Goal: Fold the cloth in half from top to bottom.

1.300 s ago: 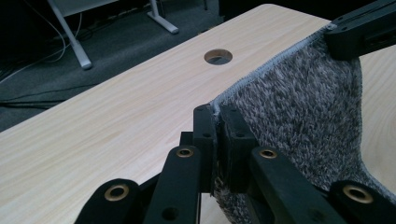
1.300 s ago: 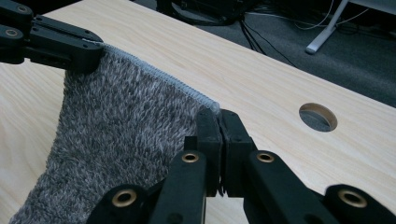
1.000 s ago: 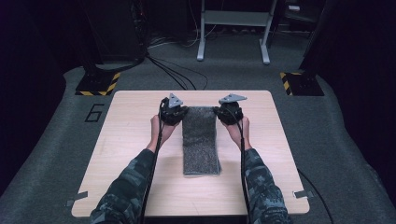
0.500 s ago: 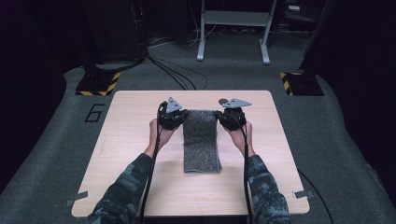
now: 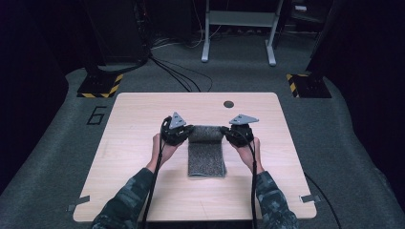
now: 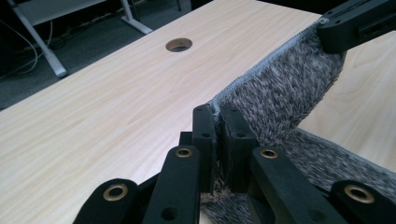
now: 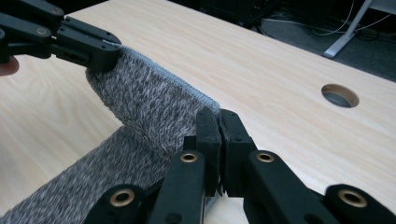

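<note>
Our left gripper (image 6: 218,140) has its jaws pressed tight on one far corner of the grey towel (image 5: 206,155), and our right gripper (image 7: 219,140) pinches the other far corner in the same way. We hold both corners so that the stitched edge stays stretched between them and the fold comes straight. The lifted part hangs over the rest, which lies flat in the middle of the table (image 5: 143,181). Compared with one second ago, both hands are nearer to us and lower, and the towel looks shorter, because its far end now curls back over itself.
</note>
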Tool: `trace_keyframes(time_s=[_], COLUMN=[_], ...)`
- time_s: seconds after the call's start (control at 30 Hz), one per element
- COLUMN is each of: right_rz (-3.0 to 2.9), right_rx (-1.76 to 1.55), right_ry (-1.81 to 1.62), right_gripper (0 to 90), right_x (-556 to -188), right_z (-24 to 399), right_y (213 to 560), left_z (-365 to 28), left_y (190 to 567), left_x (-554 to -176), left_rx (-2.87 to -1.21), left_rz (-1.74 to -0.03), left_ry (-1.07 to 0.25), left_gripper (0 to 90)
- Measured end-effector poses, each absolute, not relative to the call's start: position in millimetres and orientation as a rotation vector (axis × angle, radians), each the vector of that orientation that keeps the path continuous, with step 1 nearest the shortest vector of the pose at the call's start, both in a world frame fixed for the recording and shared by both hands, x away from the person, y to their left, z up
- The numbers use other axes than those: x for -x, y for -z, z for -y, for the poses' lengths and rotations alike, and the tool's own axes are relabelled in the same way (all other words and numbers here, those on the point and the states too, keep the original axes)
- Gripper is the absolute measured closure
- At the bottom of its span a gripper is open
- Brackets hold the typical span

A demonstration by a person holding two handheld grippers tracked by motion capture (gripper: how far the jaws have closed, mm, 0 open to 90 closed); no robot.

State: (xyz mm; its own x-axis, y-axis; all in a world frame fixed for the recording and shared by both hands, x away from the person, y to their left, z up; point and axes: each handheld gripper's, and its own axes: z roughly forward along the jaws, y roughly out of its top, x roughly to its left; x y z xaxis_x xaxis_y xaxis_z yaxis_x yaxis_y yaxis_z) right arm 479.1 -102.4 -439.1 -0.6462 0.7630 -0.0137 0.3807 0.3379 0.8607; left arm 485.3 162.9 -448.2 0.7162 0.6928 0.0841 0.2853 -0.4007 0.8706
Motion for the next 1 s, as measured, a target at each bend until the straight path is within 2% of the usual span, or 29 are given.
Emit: trace_keyframes(time_s=[1.0], right_rz=[-2.274], right_rx=[-0.980], right_ry=[-1.199], right_gripper=[87.7], right_x=[-432.8], right_z=[105.2], right_y=[476.0], left_z=[-162.2], left_y=[480.8], left_x=[-449.0], left_rx=[-2.049], left_rz=[-0.738], left_ry=[-0.445], left_gripper=[84.2])
